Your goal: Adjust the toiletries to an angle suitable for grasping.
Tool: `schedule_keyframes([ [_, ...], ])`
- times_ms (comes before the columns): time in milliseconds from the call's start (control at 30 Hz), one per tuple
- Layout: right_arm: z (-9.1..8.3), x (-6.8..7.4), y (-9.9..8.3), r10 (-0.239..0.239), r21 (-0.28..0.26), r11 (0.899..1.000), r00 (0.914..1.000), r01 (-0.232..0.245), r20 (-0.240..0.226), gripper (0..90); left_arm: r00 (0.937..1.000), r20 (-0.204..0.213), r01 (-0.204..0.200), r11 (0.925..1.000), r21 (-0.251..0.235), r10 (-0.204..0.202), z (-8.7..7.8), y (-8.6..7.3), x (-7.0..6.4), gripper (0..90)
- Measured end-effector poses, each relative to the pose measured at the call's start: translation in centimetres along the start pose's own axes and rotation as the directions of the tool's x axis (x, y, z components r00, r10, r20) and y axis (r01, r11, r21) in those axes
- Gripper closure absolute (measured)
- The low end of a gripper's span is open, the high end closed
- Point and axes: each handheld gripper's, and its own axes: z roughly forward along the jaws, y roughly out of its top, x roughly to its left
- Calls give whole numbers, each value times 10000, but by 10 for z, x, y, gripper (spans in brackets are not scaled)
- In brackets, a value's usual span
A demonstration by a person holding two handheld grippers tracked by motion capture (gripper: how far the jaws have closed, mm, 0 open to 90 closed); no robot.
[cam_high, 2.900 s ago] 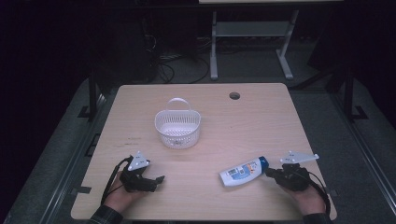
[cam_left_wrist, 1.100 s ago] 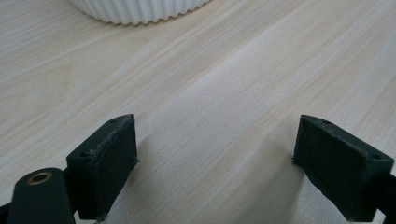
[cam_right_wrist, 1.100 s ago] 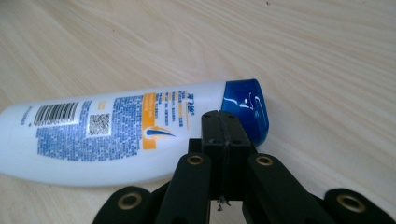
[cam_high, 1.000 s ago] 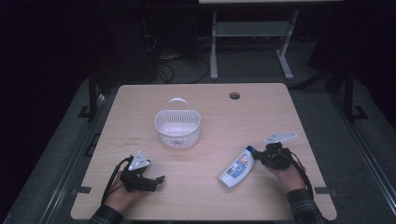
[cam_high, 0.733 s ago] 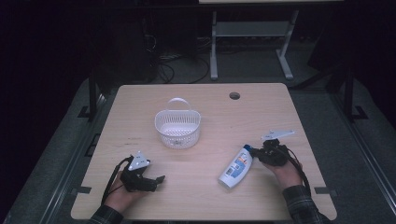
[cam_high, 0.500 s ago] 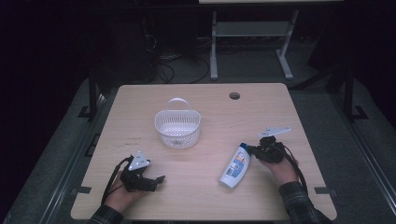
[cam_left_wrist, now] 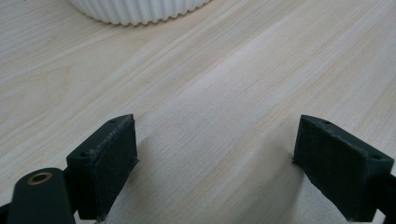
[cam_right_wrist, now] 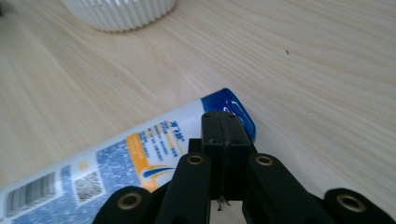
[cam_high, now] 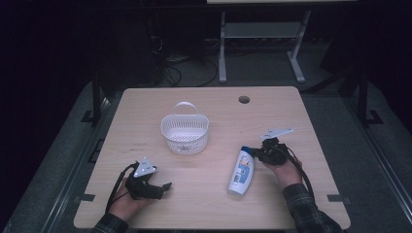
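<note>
Starting at the left of the high view, your left gripper (cam_high: 163, 186) rests at about seven o'clock on the pale wood-grain table (cam_high: 301, 116), its jaws spread wide with nothing between them; the left gripper view shows bare tabletop between the two black pads (cam_left_wrist: 105, 161). It plays no part in the present step, so leave it parked clear of the working area.

At the centre stands the white ribbed plastic basket with a hoop handle (cam_high: 184, 133), upright and, as far as can be seen, empty.

At about four o'clock lies the white plastic bottle with a blue cap and a blue-and-orange label (cam_high: 241, 170), flat on its side, cap end pointing away from you. Your right gripper (cam_high: 256, 153) sits at that cap end; in the right gripper view the jaws are pressed fully together, grasping nothing, with their tips against or just above the blue cap (cam_right_wrist: 236, 112). Contact cannot be confirmed.

Judgement: the step in hand appears to be nudging or lining up the bottle before a grasp. Keep the push low and along the bottle's axis, since a rounded body is likely to roll. To lift, you will need to part the jaws and take the body across its narrow width.

Labelling: a barcode and a square code are visible; the printed text is too small to read, and no brand is legible.
</note>
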Motion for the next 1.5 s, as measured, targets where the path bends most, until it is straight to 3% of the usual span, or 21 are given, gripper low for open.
schedule_keyframes([
  [200,-12,10,3,3,-411,9992,9993,-19,-380,896,10000,0,-1,10000,2,1,0,0,0,125],
  [433,-21,27,2,-233,-491,9986,9966,195,-788,896,10000,1,-3,10000,4,3,0,0,0,125],
  [600,-22,40,0,-61,-527,9986,9930,-1,-1183,896,10000,1,0,10000,2,0,0,0,0,125],
  [800,-17,60,-2,-74,-262,9997,9870,33,-1603,896,10000,-6,29,10000,-31,-29,0,0,0,125],
  [1200,5,93,-4,-774,284,9959,9738,854,-2140,895,10000,-1,-5,10000,-3,5,0,0,0,125],
  [1500,15,99,-8,-987,672,9910,9707,1159,-2191,895,10000,-1,-5,10000,-2,5,0,0,0,125],
])
